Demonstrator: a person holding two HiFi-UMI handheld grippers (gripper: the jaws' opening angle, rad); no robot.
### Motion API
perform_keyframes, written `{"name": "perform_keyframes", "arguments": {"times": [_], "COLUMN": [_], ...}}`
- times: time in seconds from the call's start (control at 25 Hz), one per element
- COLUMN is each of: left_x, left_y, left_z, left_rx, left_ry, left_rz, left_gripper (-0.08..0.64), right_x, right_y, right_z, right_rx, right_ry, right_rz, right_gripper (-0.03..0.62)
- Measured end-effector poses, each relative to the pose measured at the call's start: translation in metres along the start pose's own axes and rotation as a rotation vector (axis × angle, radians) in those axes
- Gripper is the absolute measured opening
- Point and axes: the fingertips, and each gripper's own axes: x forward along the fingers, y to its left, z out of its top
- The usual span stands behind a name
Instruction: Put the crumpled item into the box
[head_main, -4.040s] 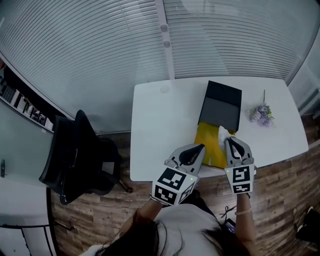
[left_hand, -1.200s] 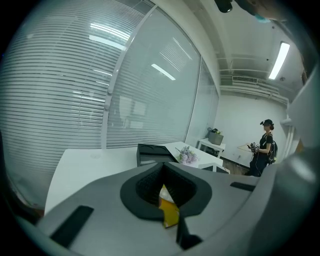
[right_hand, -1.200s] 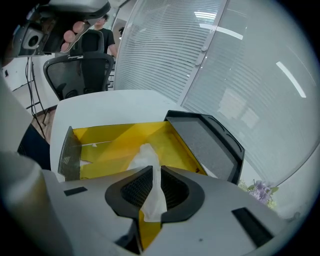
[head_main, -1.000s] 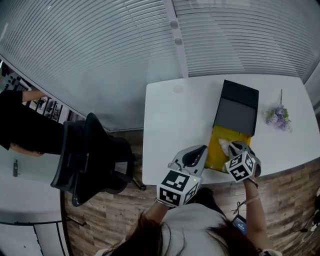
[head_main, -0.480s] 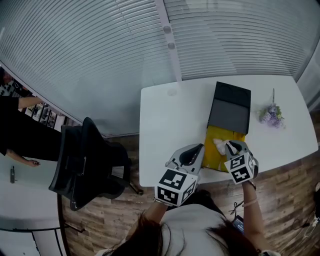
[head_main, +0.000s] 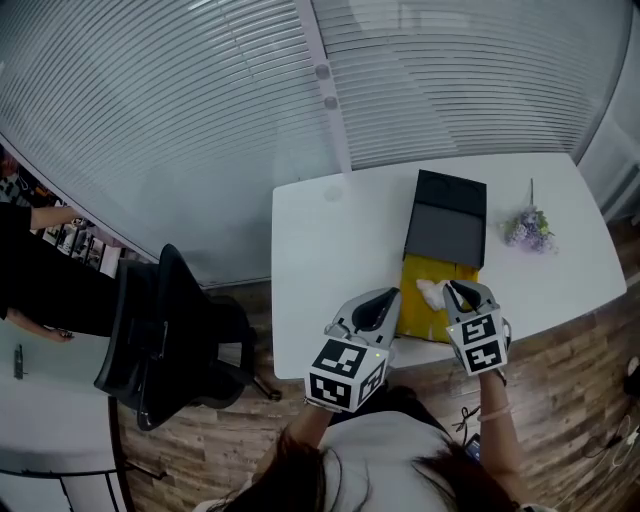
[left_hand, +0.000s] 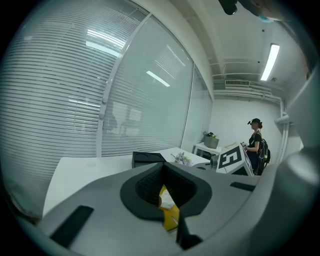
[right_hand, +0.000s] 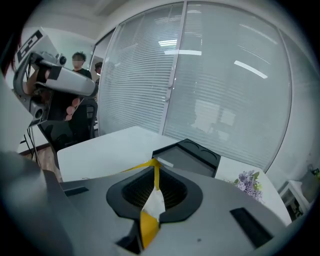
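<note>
Both grippers: jaws closed to a thin slit, nothing clamped.
Left gripper (head_main: 385, 297): at the near edge of the table (head_main: 330, 250), just beside the box (head_main: 412, 322).
Right gripper (head_main: 466, 290): tip over the box, beside the crumpled item (head_main: 429, 292).
Crumpled item: white, lying in the box's yellow section.
Table: white, smooth; purple flower sprig (head_main: 525, 228) at the right.
Room: slatted blinds (head_main: 200, 100), wood floor (head_main: 560, 370), black chair (head_main: 160, 320).
Box: rectangular, black section (head_main: 445, 230) at the far end.
</note>
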Motion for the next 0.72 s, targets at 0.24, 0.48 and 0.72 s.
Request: {"name": "perform_keyframes", "arguments": {"times": [0.24, 0.48, 0.72], "left_x": [-0.002, -0.002, -0.002], "left_y": [-0.003, -0.004, -0.003], "left_z": [0.003, 0.009, 0.015], "left_rx": [0.008, 0.013, 0.017], "left_ry": [-0.011, -0.026, -0.042], "left_rz": [-0.015, -0.025, -0.03], "left_gripper": [0.017, 0.017, 0.017], "right_x": [-0.021, -0.04, -0.057], "right_y": [0.0, 0.0, 0.0], "right_z": [0.022, 0.035, 0.045], "right_rx": [0.05, 0.08, 0.102], "right_ry": [-0.078, -0.131, -0.177], "right_rz": [-0.024, -0.052, -0.073], "right_gripper": [0.048, 0.04, 0.032]}}
